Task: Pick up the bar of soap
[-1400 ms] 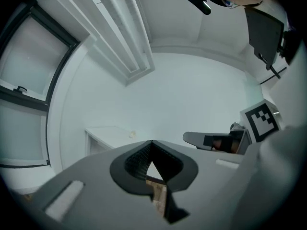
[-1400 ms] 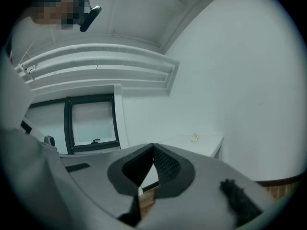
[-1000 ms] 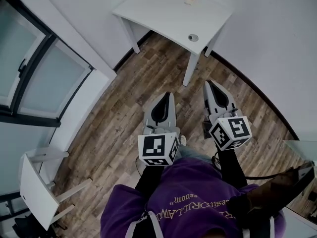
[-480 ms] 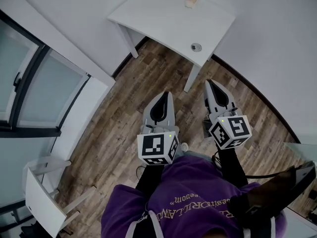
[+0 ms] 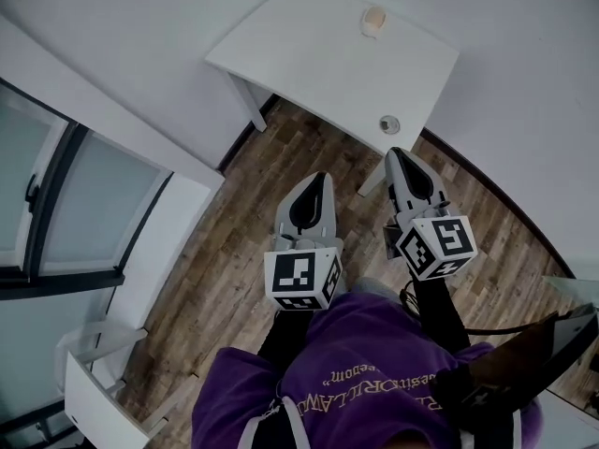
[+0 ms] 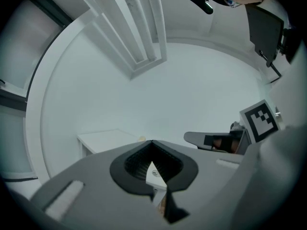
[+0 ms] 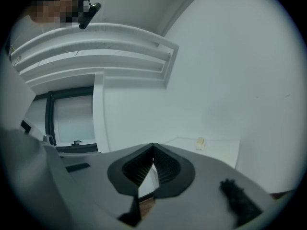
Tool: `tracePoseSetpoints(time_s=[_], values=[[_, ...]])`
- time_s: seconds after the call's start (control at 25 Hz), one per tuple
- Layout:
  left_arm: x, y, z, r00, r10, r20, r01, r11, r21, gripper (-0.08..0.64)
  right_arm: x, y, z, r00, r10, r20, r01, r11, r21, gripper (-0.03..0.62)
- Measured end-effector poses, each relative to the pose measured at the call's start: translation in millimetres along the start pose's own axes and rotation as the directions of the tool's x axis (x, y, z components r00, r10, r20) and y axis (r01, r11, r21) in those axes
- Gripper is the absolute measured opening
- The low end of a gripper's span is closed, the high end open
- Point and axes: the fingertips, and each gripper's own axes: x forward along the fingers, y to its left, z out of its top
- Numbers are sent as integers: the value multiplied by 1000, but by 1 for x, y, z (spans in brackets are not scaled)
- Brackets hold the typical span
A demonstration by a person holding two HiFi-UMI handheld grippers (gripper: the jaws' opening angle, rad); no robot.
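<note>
The bar of soap [image 5: 373,19] is a small pale beige block near the far edge of a white table [image 5: 309,54], by the wall. It also shows as a small speck in the left gripper view [image 6: 142,138] and the right gripper view [image 7: 200,143]. My left gripper [image 5: 316,177] and right gripper [image 5: 401,152] are held side by side above the wooden floor, short of the table, both pointing toward it. Both are shut with nothing between the jaws [image 6: 152,142] [image 7: 153,145]. The right gripper [image 6: 211,140] shows in the left gripper view.
A small round grey object [image 5: 389,124] lies near the table's front corner, just beyond the right gripper's tip. Glass panels [image 5: 84,204] line the left wall. A white chair [image 5: 94,396] stands at the lower left. White walls close in behind the table.
The table and soap have drawn nearer and lower in the head view as the person steps toward them. Both grippers keep their pose and stay shut.
</note>
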Motion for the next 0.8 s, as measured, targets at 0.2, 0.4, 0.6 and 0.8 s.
tracePoseSetpoints(time_s=[0.2, 0.4, 0.6, 0.8], values=[[25, 23, -4, 1000, -1, -24, 1, 1000, -13, 8, 27, -9, -8, 999, -23, -23, 24, 1000, 7, 9], [54, 34, -7, 999, -8, -39, 7, 1000, -22, 6, 52, -28, -11, 998, -45, -35, 46, 999, 15, 9], [98, 52, -3, 999, 12, -43, -13, 1000, -20, 7, 94, -54, -8, 999, -37, -34, 38, 999, 19, 9], [168, 63, 10, 999, 3, -50, -3, 1000, 0, 8, 153, -97, 8, 999, -37, -16, 38, 999, 37, 9]])
